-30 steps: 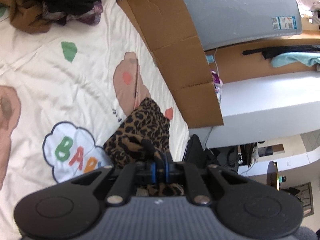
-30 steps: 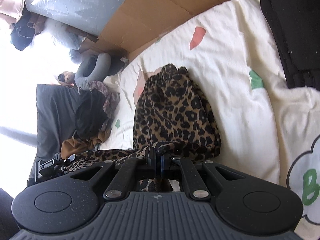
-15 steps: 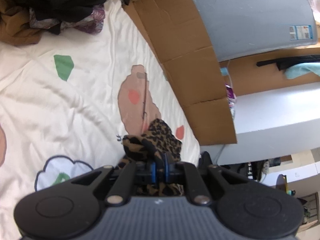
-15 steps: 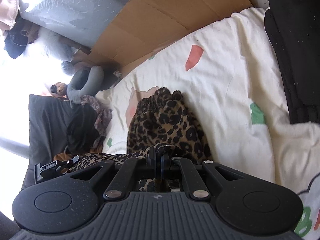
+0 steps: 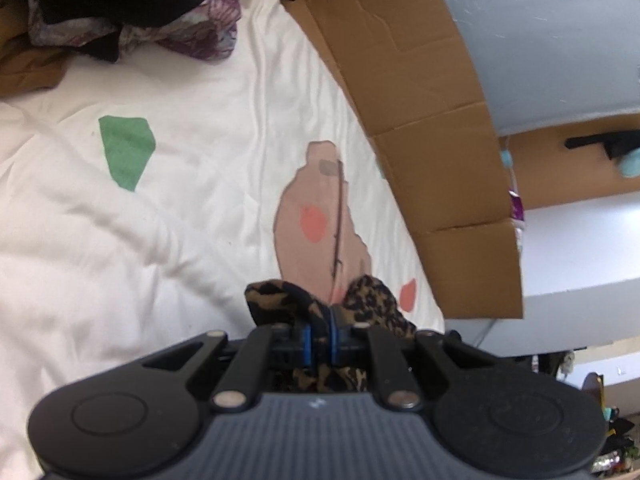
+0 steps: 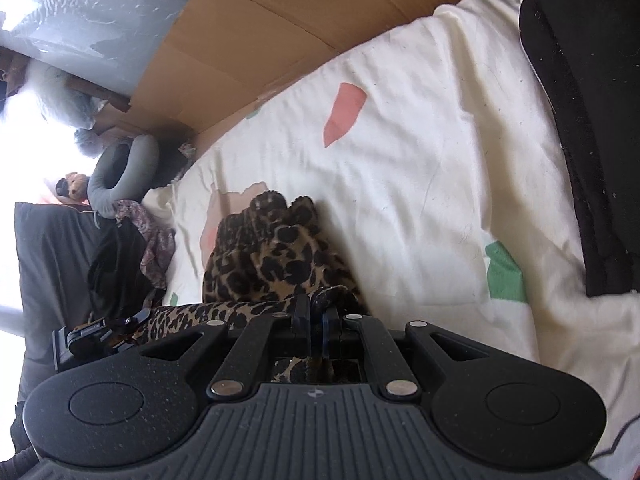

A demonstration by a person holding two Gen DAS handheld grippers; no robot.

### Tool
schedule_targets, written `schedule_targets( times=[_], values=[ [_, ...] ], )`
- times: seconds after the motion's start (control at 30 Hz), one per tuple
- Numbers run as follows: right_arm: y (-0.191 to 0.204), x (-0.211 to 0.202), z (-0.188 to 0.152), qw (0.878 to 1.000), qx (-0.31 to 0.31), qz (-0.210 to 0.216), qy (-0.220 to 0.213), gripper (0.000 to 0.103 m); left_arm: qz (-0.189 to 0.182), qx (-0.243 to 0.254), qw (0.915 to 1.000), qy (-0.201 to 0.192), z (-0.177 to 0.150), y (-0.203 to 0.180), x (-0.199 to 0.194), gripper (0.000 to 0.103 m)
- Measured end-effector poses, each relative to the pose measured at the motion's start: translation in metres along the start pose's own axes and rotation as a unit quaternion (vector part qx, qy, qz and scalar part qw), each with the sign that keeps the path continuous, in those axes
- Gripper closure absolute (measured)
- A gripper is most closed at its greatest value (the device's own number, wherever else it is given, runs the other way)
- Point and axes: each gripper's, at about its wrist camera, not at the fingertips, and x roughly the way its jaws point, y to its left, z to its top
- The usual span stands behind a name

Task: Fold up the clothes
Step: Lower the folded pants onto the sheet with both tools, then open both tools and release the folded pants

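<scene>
A leopard-print garment (image 6: pixel 272 256) lies bunched on the white printed duvet (image 6: pixel 420 168), near the bed's cardboard-lined edge. My right gripper (image 6: pixel 316 312) pinches one edge of it. Its jaws are opening a little, with the cloth still between the pads. In the left wrist view only a small hump of the leopard-print garment (image 5: pixel 372 300) shows ahead of my left gripper (image 5: pixel 320 318), which is shut on another edge. A taut strip of the cloth runs from the right gripper toward the left gripper (image 6: pixel 100 328), seen at the lower left of the right wrist view.
Flattened cardboard (image 5: pixel 420 120) stands along the bed's edge, with a plastic-wrapped grey mattress (image 5: pixel 552 20) behind it. A heap of dark and floral clothes (image 5: pixel 132 12) lies at the far end. A black garment (image 6: pixel 580 120) lies on the duvet to the right. A grey neck pillow (image 6: pixel 120 168) lies beyond.
Both grippers have moved forward and down toward the cardboard edge, carrying the leopard cloth over itself. Less of the garment shows ahead of them. The right jaws have parted slightly.
</scene>
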Motion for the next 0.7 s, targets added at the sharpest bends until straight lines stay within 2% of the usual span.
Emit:
schedule_targets(
  times=[0.07,0.17,0.3,0.33,0.57,0.7],
  values=[
    [0.000,0.004,0.004,1.000,-0.008,-0.005,0.004,0.096,-0.001,0.006,1.0000,0.008,0.005,-0.001,0.007,0.093],
    [0.000,0.009,0.011,1.000,-0.017,-0.002,0.007,0.088,-0.008,0.018,0.9996,0.020,0.013,-0.005,0.014,0.078],
    [-0.002,0.014,0.019,1.000,-0.009,0.009,0.001,0.057,-0.020,0.033,0.9987,0.032,0.020,-0.008,0.020,0.068],
    [-0.003,0.015,0.022,1.000,-0.005,0.011,-0.001,0.054,-0.022,0.033,0.9987,0.033,0.022,-0.009,0.021,0.067],
    [0.004,0.013,0.035,1.000,-0.005,0.007,-0.025,0.050,-0.023,0.051,0.9982,0.020,0.034,-0.018,0.020,0.063],
    [0.006,0.000,0.039,0.999,-0.005,-0.001,-0.051,0.050,-0.017,0.067,0.9976,-0.005,0.041,-0.030,0.007,0.063]
  ],
)
